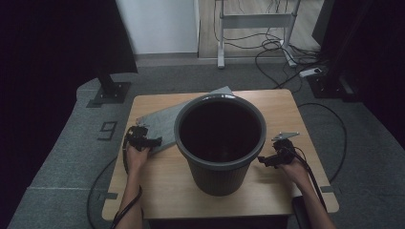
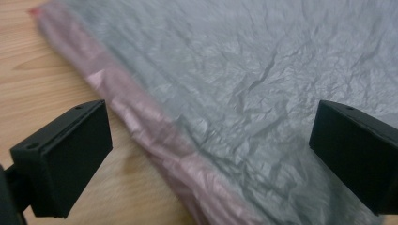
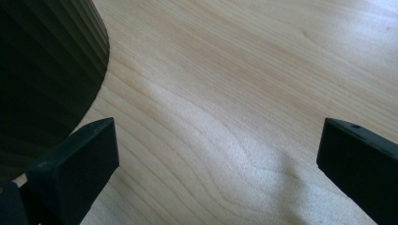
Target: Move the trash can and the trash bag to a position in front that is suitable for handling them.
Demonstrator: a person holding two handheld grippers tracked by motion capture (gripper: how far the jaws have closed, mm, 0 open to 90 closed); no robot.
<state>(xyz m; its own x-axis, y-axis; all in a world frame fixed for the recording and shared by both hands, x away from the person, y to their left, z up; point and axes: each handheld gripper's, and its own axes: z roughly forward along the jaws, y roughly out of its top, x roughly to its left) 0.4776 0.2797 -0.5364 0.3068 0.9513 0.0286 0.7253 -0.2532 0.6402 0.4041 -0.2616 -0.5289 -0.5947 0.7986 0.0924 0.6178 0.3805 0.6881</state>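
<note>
A dark grey ribbed bin stands upright in the middle of the wooden table, its inside dark. A flat folded grey plastic bag lies on the table behind and left of the bin, partly hidden by it. In the left gripper view the bag looks crinkled, with a pinkish edge. My left gripper hovers open at the bag's near corner, its jaws standing wide to either side of that edge. My right gripper is open just right of the bin, over bare wood.
The table stands on grey carpet. Behind it are a white desk frame, loose cables and a power strip. A black stand base sits at the back left. Gripper cables trail off both front sides.
</note>
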